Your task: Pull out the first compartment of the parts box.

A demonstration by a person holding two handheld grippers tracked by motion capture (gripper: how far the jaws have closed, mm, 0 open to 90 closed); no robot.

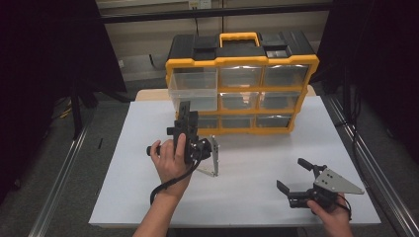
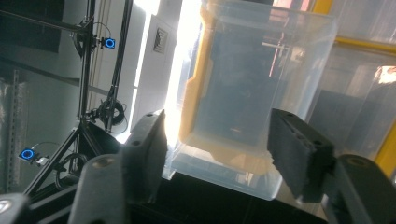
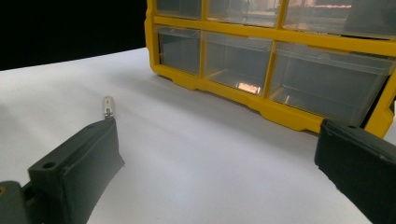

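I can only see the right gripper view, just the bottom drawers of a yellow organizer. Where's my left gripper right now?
Observer: The left gripper is raised in front of the organizer's left column, pointing at a clear drawer that is pulled out.
Operator: Is it clamped on that drawer?
Observer: No. In the left gripper view its jaws are open, spread to either side of the drawer.
Operator: What's on top of the organizer?
Observer: A black lid with a yellow carry handle.
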